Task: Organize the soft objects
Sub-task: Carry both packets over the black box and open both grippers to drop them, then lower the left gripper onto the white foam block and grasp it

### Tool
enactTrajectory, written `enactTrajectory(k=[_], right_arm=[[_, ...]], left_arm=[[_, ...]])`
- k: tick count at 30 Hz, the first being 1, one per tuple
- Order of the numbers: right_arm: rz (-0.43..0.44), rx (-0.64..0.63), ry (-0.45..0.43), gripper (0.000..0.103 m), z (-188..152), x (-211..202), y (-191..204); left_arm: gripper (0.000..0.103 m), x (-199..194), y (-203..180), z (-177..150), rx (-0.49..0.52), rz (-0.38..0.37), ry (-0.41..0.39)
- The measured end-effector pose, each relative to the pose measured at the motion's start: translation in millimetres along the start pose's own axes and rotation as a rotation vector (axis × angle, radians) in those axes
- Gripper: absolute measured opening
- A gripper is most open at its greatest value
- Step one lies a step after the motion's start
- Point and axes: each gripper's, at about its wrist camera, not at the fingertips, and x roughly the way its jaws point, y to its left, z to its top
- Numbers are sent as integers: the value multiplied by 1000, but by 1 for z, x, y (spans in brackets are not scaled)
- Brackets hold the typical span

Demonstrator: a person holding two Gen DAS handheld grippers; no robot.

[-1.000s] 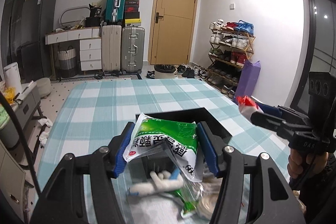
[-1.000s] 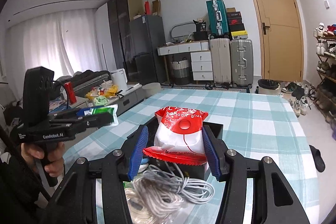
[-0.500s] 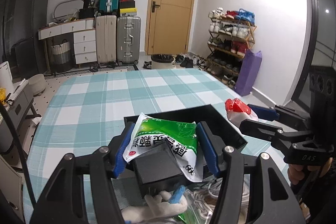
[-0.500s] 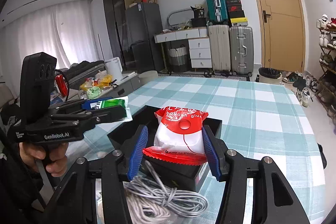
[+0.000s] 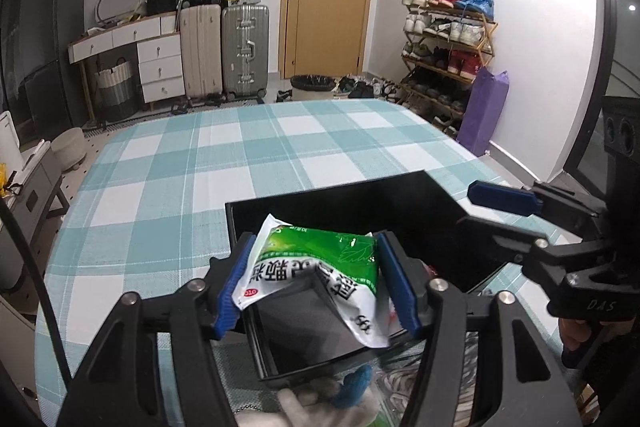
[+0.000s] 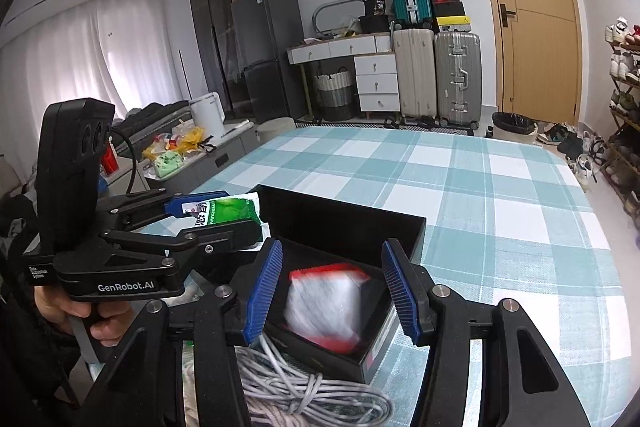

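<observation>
packet (image 6: 326,301) in box (image 6: 344,223), cable (image 6: 304,393) before box

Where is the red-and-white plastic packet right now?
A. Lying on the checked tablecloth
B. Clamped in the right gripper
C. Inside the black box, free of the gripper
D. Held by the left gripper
C: the red-and-white plastic packet sits blurred inside the black box, clear of the open right gripper.

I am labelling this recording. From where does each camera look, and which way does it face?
Left wrist: sits on the left gripper, faces its green packet over the black box; right gripper shows.
Right wrist: sits on the open right gripper, faces the blurred red packet in that box; left gripper and hand show.
Shared: box, checked tablecloth, door, suitcases.
</observation>
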Motion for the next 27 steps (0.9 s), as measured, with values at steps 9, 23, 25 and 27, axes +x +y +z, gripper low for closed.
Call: enactTrajectory(k=[9, 23, 25, 27], right_arm=[[-39, -11, -25, 102, -6, -25, 4], [-78, 66, 10, 102, -44, -57, 10], [-80, 74, 10, 102, -47, -58, 11], [-85, 80, 19, 102, -50, -58, 13]], left_arm=[[103, -26, 9, -7, -47, 22, -43], [103, -79, 17, -61, -42, 69, -22], [103, -83, 15, -70, -34, 74, -26], [103, -87, 11, -78, -19, 73, -29]])
